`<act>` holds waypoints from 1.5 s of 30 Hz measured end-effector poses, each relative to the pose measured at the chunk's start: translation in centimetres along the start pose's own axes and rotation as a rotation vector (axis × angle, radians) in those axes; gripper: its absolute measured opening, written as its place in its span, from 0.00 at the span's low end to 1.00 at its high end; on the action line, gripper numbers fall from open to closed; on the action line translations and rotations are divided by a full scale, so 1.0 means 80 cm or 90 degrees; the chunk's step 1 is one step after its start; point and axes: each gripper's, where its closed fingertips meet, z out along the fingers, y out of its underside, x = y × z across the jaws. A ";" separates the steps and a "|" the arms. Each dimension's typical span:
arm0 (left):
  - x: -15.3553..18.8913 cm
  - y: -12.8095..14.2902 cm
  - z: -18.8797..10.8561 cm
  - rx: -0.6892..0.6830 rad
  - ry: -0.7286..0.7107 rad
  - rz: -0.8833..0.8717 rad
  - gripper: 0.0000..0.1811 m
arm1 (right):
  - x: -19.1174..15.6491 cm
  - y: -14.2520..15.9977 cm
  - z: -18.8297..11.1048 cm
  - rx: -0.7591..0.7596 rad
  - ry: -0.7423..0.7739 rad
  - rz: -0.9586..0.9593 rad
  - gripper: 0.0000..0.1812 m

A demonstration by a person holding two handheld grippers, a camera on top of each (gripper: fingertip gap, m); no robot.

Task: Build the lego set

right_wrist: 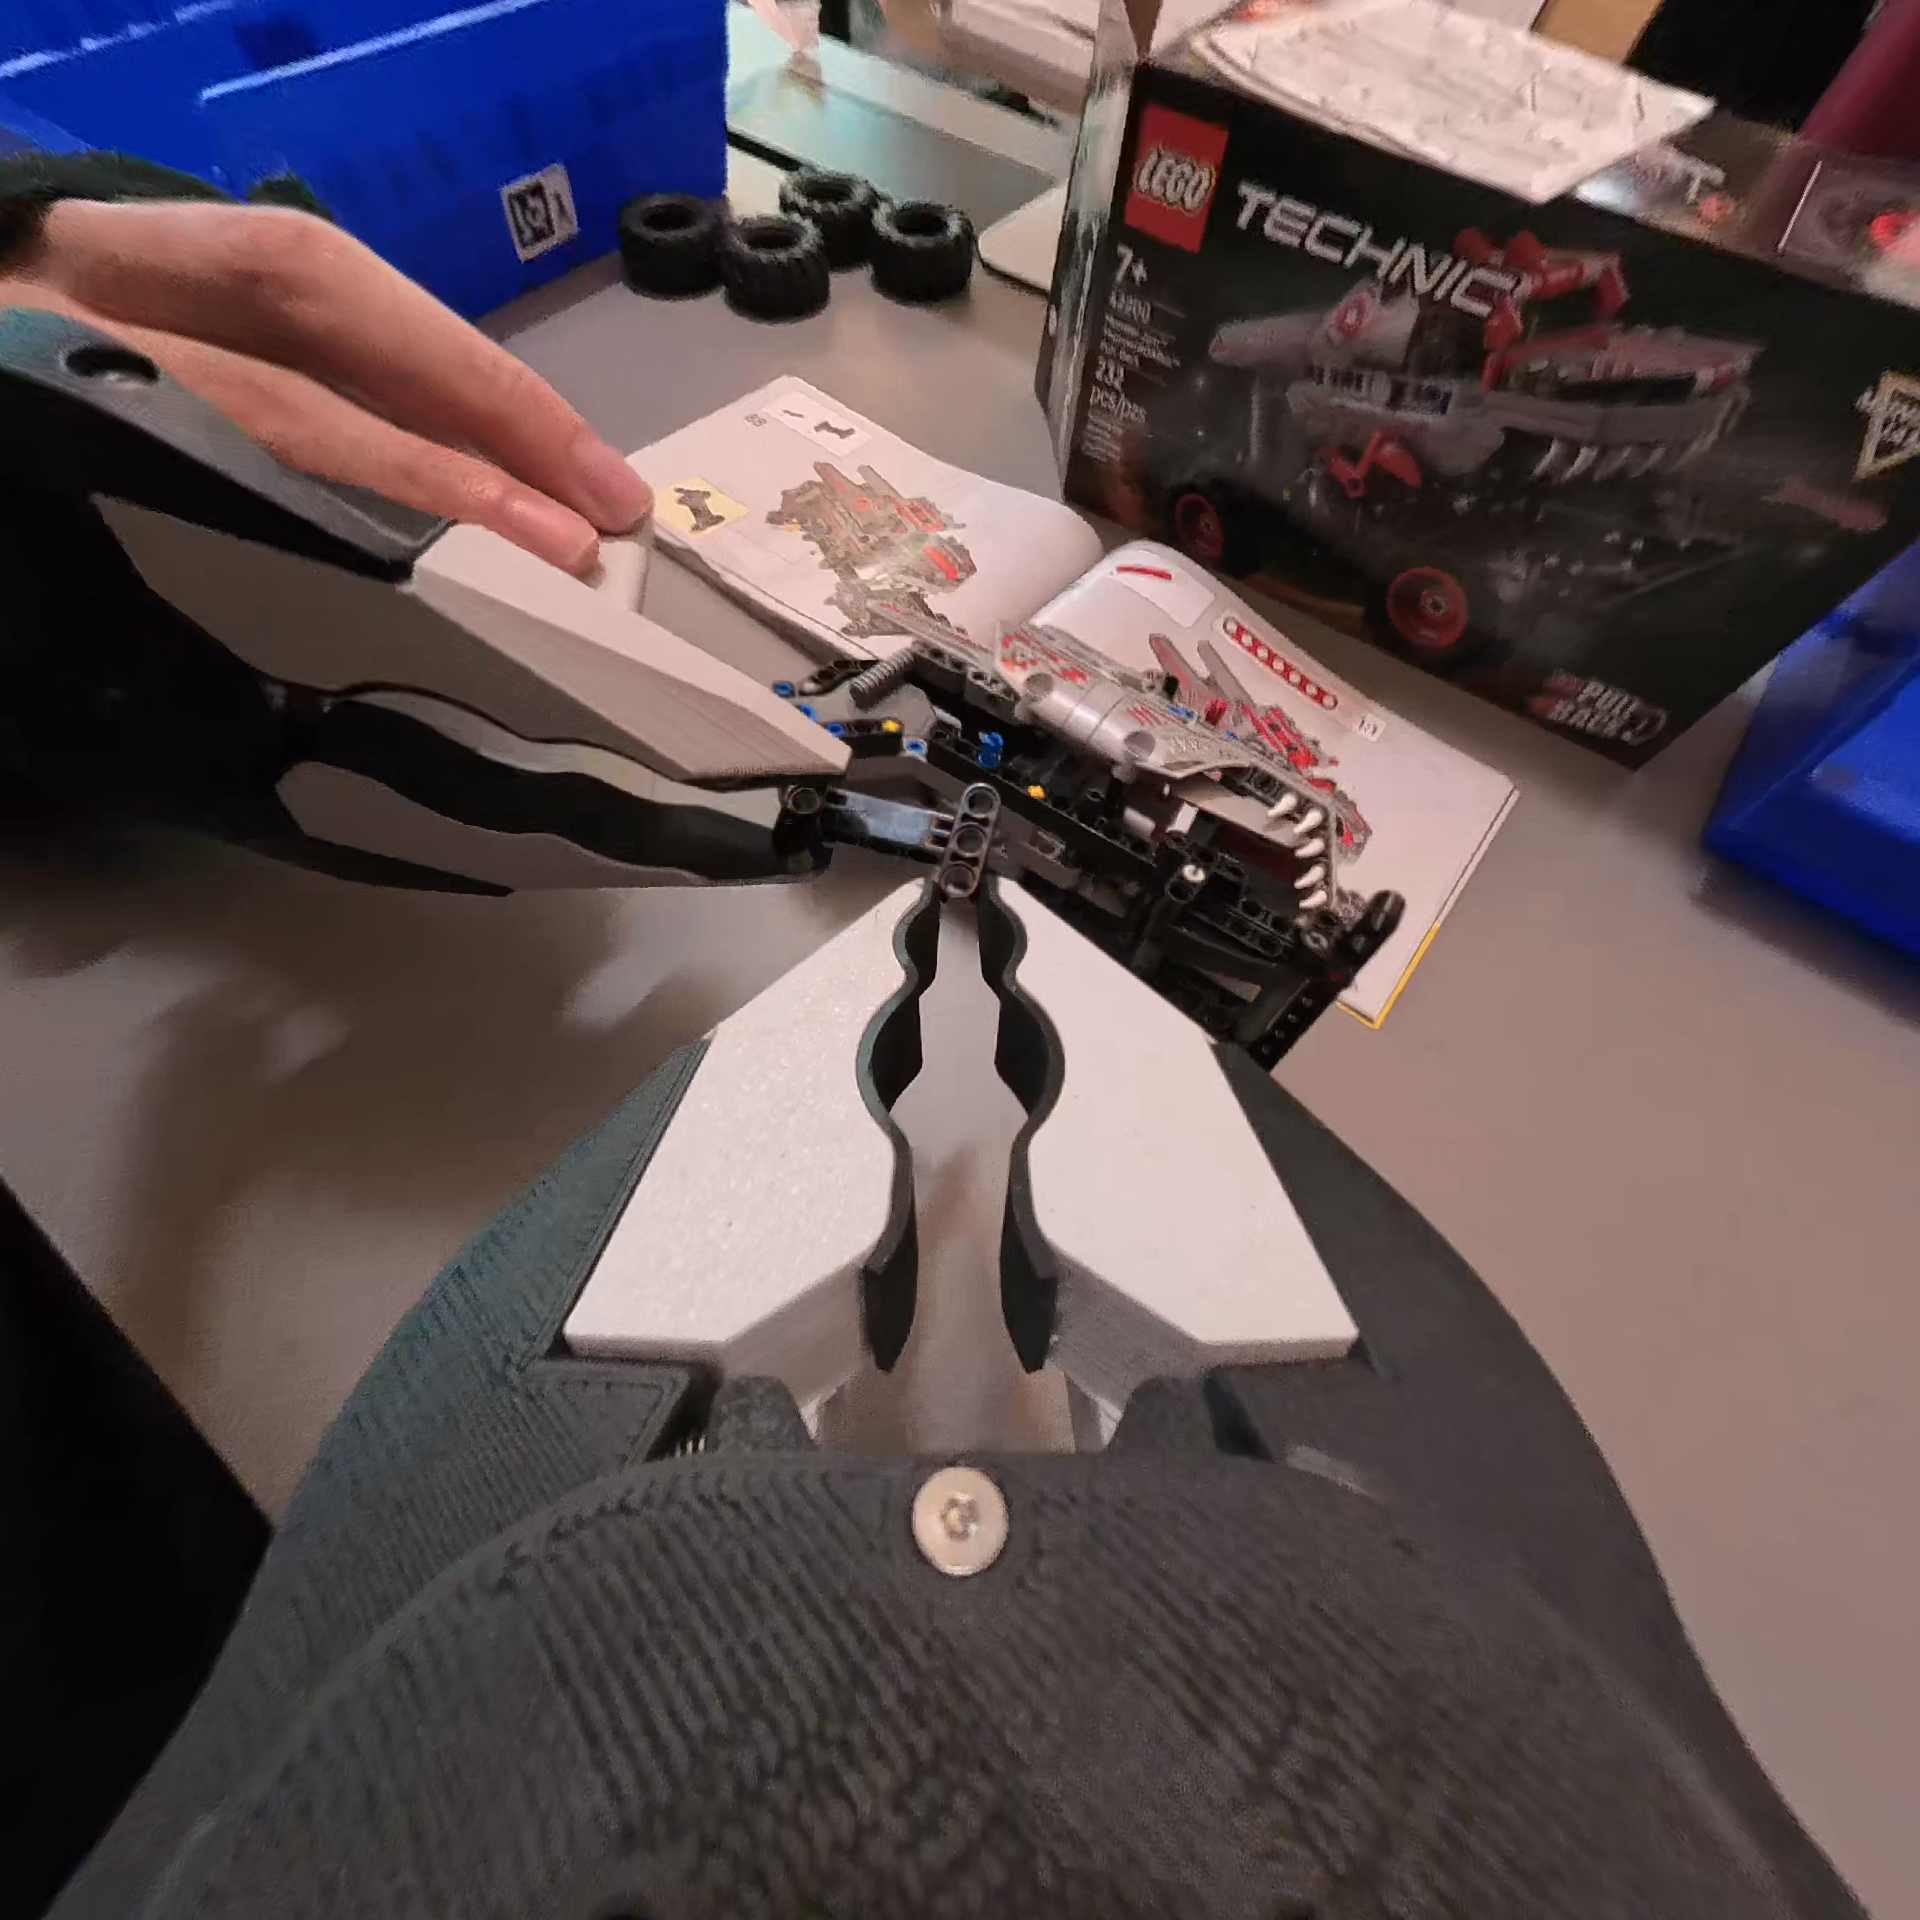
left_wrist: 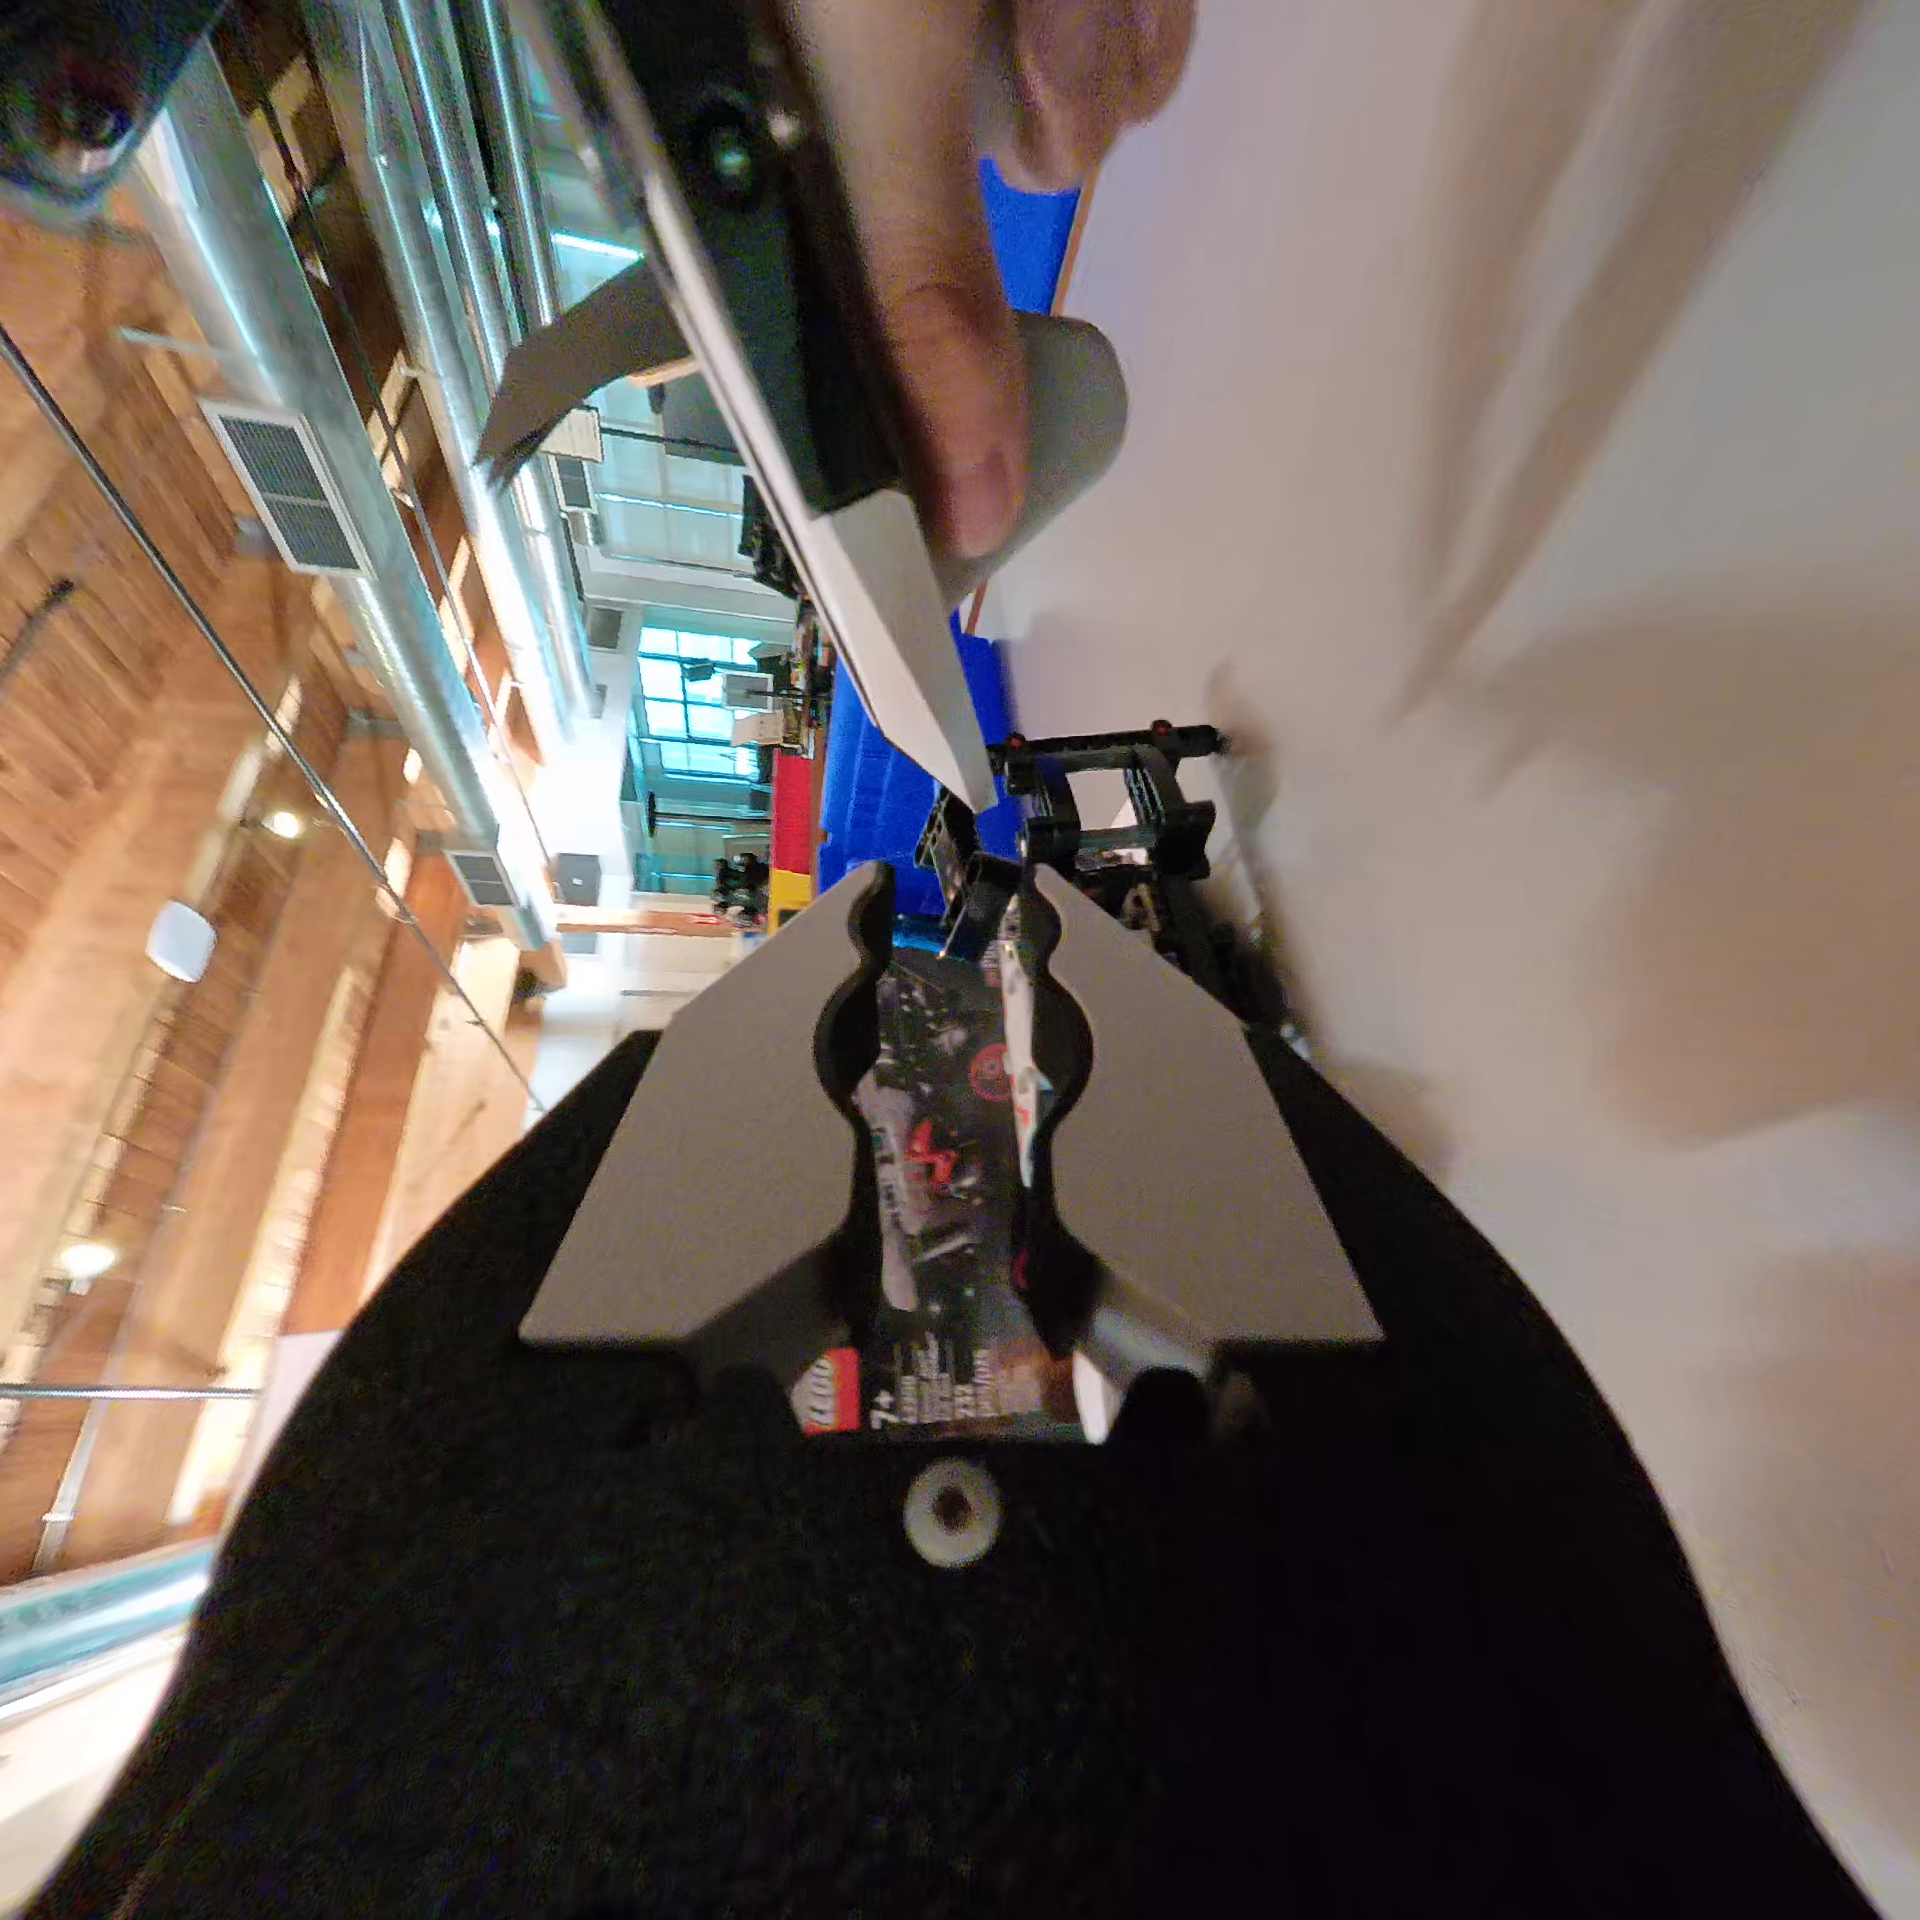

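Observation:
The partly built lego truck (right_wrist: 1143, 769), grey and red body on a black frame, lies on the open instruction booklet (right_wrist: 914, 488). My left gripper (right_wrist: 821, 810) comes in from the left on its side and is shut on the black rear end of the frame. In the left wrist view its tips (left_wrist: 961, 883) clamp that black piece, with the frame (left_wrist: 1122, 810) beyond. My right gripper (right_wrist: 958, 899) is shut on a small black three-hole beam (right_wrist: 966, 842), held upright against the truck's rear. It also shows in the left wrist view (left_wrist: 971, 795), pointing down at the same spot.
The lego box (right_wrist: 1455, 416) stands behind the booklet at the right. Several black tyres (right_wrist: 800, 244) lie at the back. Blue bins stand at the back left (right_wrist: 364, 114) and right edge (right_wrist: 1829, 758). A hand (right_wrist: 364, 395) rests on the left gripper. The grey table (right_wrist: 520, 1039) shows in front.

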 end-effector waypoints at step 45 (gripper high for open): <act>-0.042 -0.003 -0.077 0.442 0.246 -1.232 0.14 | -0.057 -0.074 -0.016 0.460 0.365 -0.419 0.03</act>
